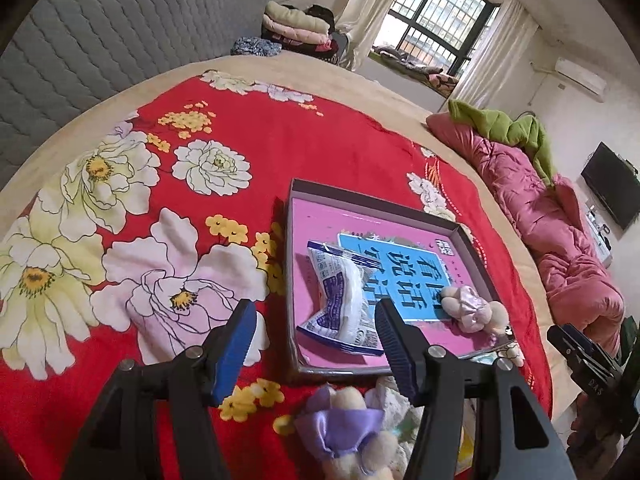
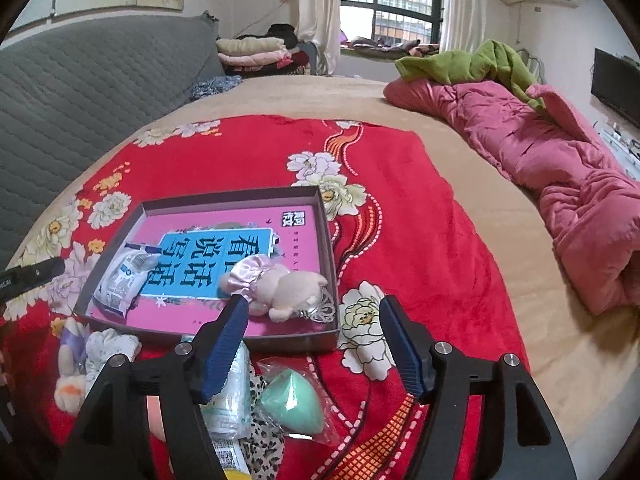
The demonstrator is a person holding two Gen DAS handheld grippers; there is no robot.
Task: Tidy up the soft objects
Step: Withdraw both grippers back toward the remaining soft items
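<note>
A shallow pink box (image 1: 308, 208) (image 2: 328, 236) lies on the red floral blanket. Inside it lie a blue-and-white soft packet (image 1: 342, 300) (image 2: 122, 276) and a pink-dressed plush toy (image 1: 472, 308) (image 2: 280, 284). A purple-dressed plush (image 1: 344, 428) (image 2: 70, 360) lies on the blanket before the box, right under my left gripper (image 1: 312, 340), which is open and empty. My right gripper (image 2: 312, 344) is open and empty, above the box's near right corner. Beside it lie a mint sponge in a clear bag (image 2: 296, 400), a white tissue packet (image 2: 232, 396) and a leopard-print cloth (image 2: 262, 444).
A white patterned cloth (image 2: 112, 344) lies next to the purple plush. A pink quilt (image 1: 552, 232) (image 2: 560, 168) with a green blanket (image 2: 468, 60) runs along the bed's right side. Grey quilted headboard (image 1: 100, 32) at left; folded clothes (image 2: 256, 52) stacked behind.
</note>
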